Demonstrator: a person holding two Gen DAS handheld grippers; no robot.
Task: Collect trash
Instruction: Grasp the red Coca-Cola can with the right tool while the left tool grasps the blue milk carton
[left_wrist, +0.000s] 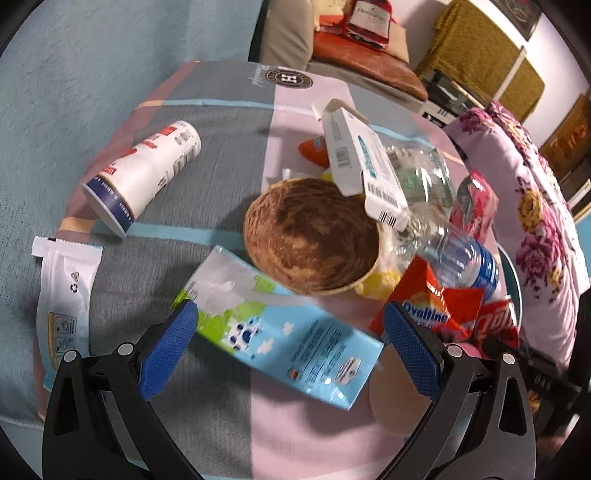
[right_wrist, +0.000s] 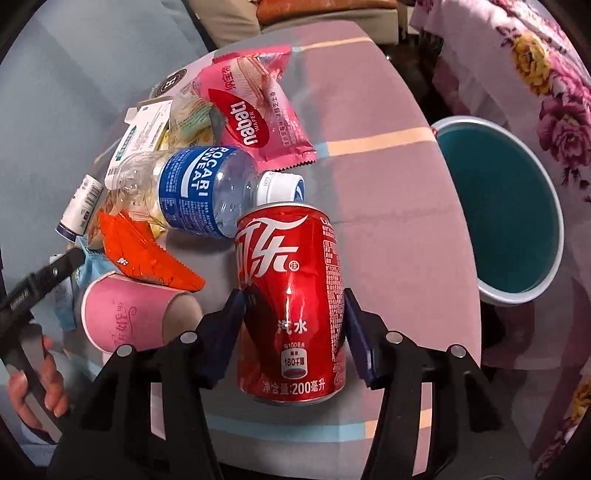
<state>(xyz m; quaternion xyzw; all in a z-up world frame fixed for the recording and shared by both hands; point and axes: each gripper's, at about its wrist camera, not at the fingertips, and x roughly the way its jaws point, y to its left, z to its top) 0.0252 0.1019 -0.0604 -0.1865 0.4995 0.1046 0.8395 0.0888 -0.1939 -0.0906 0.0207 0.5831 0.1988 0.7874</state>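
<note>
Here, the red can (right_wrist: 291, 302) is lying low in the middle of the right wrist picture, on the striped cloth (right_wrist: 388, 206). The right tongs (right_wrist: 293, 328) are squeezing it, one blue pad pressing on each side, about half open. Just above the can, a clear bottle (right_wrist: 207, 188) is lying on its side, touching the can's top. A pink wafer bag (right_wrist: 258, 110) is sitting above the bottle. A pink cup (right_wrist: 129, 317) is lying at the lower left, with an orange wrapper (right_wrist: 147, 254) on it. A teal bin (right_wrist: 506, 214) is waiting at the right edge.

In the left wrist picture, the left tongs (left_wrist: 288, 339) are standing wide open and holding nothing. A blue milk carton (left_wrist: 280, 328) is lying between the pads, not pinched. A brown bowl (left_wrist: 310, 236) is sitting just above it. A white tube (left_wrist: 144, 173) is lying at the upper left.
</note>
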